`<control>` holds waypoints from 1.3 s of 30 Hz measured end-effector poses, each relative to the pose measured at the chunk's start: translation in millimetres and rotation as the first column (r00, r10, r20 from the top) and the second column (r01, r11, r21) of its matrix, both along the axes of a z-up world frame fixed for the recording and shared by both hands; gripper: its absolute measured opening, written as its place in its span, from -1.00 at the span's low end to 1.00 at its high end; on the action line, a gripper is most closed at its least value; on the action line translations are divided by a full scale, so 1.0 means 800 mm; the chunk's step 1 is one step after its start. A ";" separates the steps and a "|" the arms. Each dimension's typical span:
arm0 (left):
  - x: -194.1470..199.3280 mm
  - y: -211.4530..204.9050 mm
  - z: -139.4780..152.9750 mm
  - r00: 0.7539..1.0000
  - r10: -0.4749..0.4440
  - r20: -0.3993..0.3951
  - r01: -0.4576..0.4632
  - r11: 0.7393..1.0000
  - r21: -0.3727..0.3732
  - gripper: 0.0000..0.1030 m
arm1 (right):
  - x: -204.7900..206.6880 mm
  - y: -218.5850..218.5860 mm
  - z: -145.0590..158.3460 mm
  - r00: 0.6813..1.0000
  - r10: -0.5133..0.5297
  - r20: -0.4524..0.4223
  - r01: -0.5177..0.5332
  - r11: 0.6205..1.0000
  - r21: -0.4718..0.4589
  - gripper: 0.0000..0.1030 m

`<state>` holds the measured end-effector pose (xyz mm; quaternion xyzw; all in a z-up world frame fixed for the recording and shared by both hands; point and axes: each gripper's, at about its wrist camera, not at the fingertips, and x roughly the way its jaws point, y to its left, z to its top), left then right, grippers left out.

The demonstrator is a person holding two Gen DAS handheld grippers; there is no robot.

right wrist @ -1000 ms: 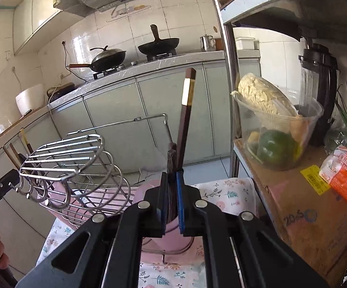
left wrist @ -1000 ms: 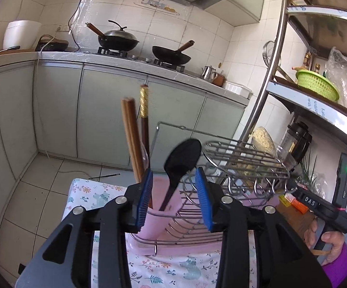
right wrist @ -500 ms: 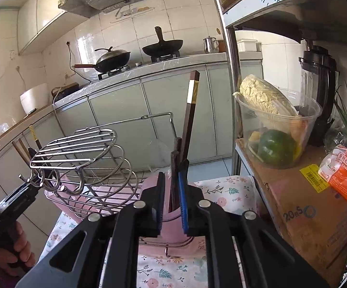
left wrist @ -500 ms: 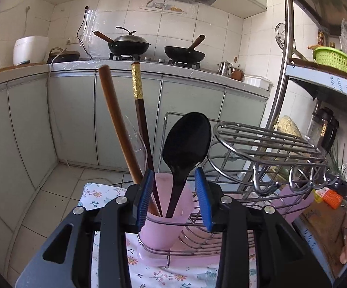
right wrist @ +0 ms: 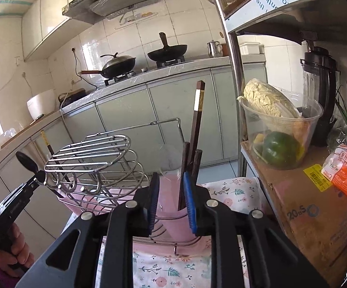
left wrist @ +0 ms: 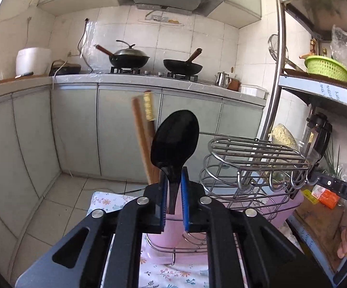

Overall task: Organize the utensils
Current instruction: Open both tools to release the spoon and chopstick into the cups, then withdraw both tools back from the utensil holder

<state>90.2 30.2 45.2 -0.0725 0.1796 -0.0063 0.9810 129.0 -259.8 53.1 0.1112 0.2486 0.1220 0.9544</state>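
Observation:
My left gripper (left wrist: 173, 201) is shut on the handle of a black spoon (left wrist: 174, 139), bowl up, over a pink cup (left wrist: 171, 230) at the left end of a wire rack (left wrist: 252, 158). Brown chopsticks (left wrist: 142, 141) stand in that cup behind the spoon. In the right wrist view, my right gripper (right wrist: 171, 201) is open in front of a second pink cup (right wrist: 171, 213) at the rack's right end. Dark chopsticks (right wrist: 196, 129) stand in it, free of the jaws. The left gripper with the spoon (right wrist: 27, 162) shows at far left.
The rack (right wrist: 94, 158) sits in a pink tray on a floral cloth (right wrist: 173, 271). A steel shelf post (right wrist: 233, 60) and a cardboard box (right wrist: 312, 213) with a tub of vegetables (right wrist: 276, 134) stand to the right. Kitchen cabinets lie behind.
My left gripper closed on the black spoon's handle. My right gripper opened and let go of the dark chopsticks, which now stand in the right cup.

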 end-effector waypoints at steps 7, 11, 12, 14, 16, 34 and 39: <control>0.022 0.021 -0.001 0.998 0.030 -0.055 -0.032 0.999 -0.039 -0.81 | -0.010 -0.002 0.004 1.000 0.002 0.013 -0.002 1.000 -0.006 -0.61; 0.042 0.029 0.001 0.997 0.033 -0.071 -0.037 0.998 -0.054 -0.83 | -0.013 -0.002 0.007 1.000 0.003 0.016 -0.003 1.000 0.001 -0.61; 0.045 0.031 0.001 0.996 0.031 -0.079 -0.036 0.997 -0.064 -0.83 | -0.014 -0.002 0.007 1.000 0.005 0.017 -0.005 1.000 0.004 -0.61; 0.049 0.037 -0.005 0.993 0.011 -0.115 -0.025 0.993 -0.113 -0.83 | -0.017 -0.002 0.007 1.000 0.010 0.017 -0.010 1.000 0.009 -0.59; 0.048 0.042 -0.012 0.991 0.002 -0.132 -0.022 0.988 -0.150 -0.81 | -0.019 -0.001 0.006 1.000 0.016 0.017 -0.016 1.000 0.017 -0.57; -0.020 0.015 0.001 0.989 -0.064 -0.137 0.046 0.990 -0.131 0.02 | -0.060 0.013 -0.033 0.997 0.041 -0.072 -0.040 0.999 0.026 -0.45; -0.041 -0.009 -0.003 0.989 -0.077 -0.128 0.064 0.993 -0.099 0.03 | -0.075 0.024 -0.028 0.997 0.047 -0.054 -0.047 0.999 -0.003 -0.45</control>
